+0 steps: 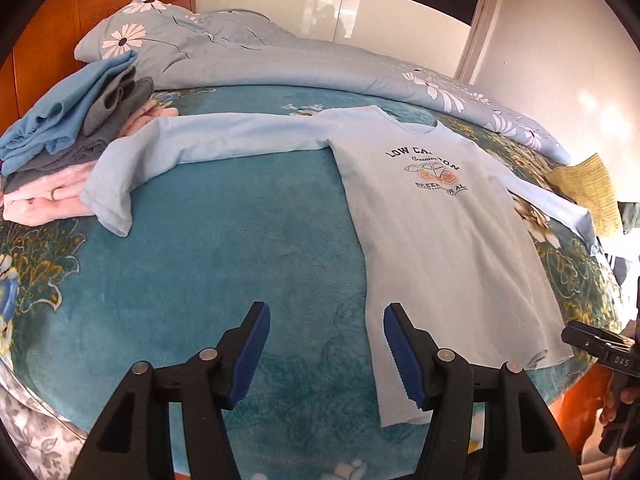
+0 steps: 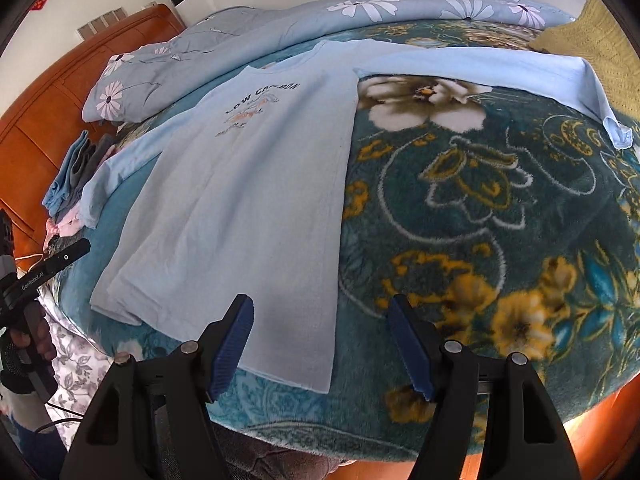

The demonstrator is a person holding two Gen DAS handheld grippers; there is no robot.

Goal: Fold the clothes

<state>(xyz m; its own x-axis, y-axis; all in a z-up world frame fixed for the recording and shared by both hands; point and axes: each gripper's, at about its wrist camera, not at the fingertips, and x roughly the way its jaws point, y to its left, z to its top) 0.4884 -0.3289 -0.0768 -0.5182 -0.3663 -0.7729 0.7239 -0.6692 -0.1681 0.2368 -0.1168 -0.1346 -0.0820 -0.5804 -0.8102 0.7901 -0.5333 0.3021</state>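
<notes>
On the bed's fuzzy teal blanket, patterned with yellow and white flowers, a pale blue long-sleeved shirt lies flat, print up, both sleeves spread wide. The left claw stands open and empty, its ribbed blue pads at the shirt's lower left hem corner. The right claw is open too, holding nothing, above the lower right hem corner. A stack of folded clothes sits by the wooden headboard, beside a daisy-print quilt; a yellow knitted piece lies past one cuff.
</notes>
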